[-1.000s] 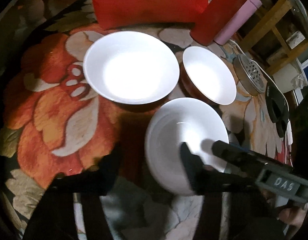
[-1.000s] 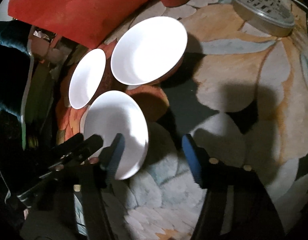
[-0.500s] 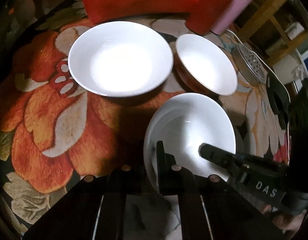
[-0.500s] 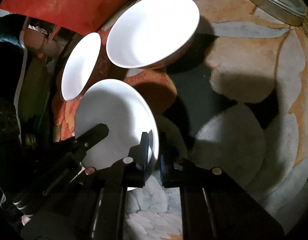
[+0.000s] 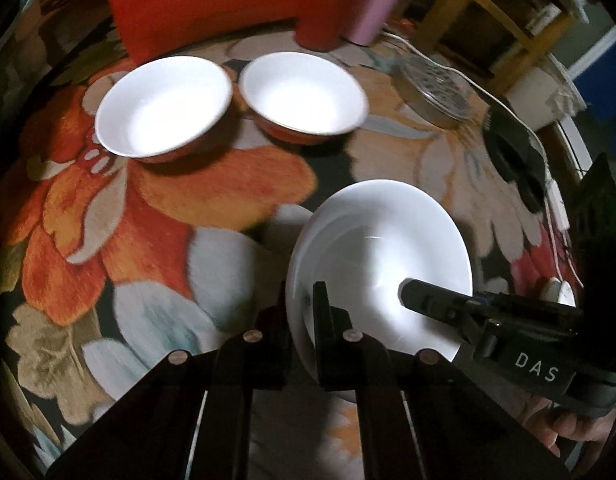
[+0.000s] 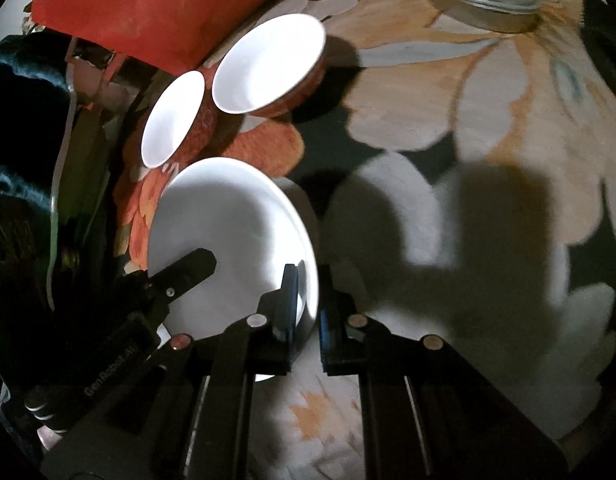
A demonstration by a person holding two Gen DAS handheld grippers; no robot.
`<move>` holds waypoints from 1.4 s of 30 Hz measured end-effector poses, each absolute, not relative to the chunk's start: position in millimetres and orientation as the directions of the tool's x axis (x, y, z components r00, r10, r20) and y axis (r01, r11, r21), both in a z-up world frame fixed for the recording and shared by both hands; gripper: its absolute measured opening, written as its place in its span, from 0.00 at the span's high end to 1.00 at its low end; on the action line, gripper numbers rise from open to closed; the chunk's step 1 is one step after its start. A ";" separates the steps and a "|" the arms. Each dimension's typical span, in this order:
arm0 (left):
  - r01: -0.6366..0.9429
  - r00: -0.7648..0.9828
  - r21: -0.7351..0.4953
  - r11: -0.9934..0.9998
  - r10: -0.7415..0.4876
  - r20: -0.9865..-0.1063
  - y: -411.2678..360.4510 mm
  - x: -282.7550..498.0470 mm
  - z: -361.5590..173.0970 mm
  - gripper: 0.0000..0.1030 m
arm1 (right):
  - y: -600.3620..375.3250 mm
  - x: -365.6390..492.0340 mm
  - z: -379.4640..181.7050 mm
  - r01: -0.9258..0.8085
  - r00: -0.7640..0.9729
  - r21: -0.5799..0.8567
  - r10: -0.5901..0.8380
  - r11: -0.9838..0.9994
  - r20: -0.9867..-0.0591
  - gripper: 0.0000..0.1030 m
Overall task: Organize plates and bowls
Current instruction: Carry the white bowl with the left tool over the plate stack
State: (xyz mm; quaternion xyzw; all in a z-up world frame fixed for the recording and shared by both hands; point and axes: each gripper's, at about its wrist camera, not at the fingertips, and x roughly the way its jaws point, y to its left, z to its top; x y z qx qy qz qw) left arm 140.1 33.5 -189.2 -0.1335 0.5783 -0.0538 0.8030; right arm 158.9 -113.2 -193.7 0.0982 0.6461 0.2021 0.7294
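Observation:
A white plate (image 5: 383,248) with a second white rim showing under its left edge is held from two sides over the flowered cloth (image 5: 212,196). My left gripper (image 5: 302,298) is shut on the near left rim. My right gripper (image 6: 309,280) is shut on the opposite rim of the plate (image 6: 224,216). Each gripper shows in the other's view: the right gripper (image 5: 411,292) with a hand behind it, the left gripper (image 6: 200,260) at the lower left. Two white bowls with red outsides, the left bowl (image 5: 164,108) and the right bowl (image 5: 304,96), stand side by side farther back.
Behind the bowls lie a red cushion (image 5: 208,0), a red tube (image 5: 331,12) and a pink bottle (image 5: 371,4). A perforated metal lid (image 5: 431,92), a black object (image 5: 511,156) and a white cable (image 5: 555,208) are at the right. A wooden frame (image 5: 487,16) stands beyond.
Both grippers went from open to shut on the plate's rim. They have since carried it a little up and away from the bowls, which now look farther off.

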 end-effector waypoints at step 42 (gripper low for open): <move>0.340 0.196 -0.330 0.880 -0.410 -0.891 -258.1 85.4 -153.0 0.94 | -389.3 31.8 -153.6 0.253 0.224 0.337 0.284 0.907 -0.932 0.90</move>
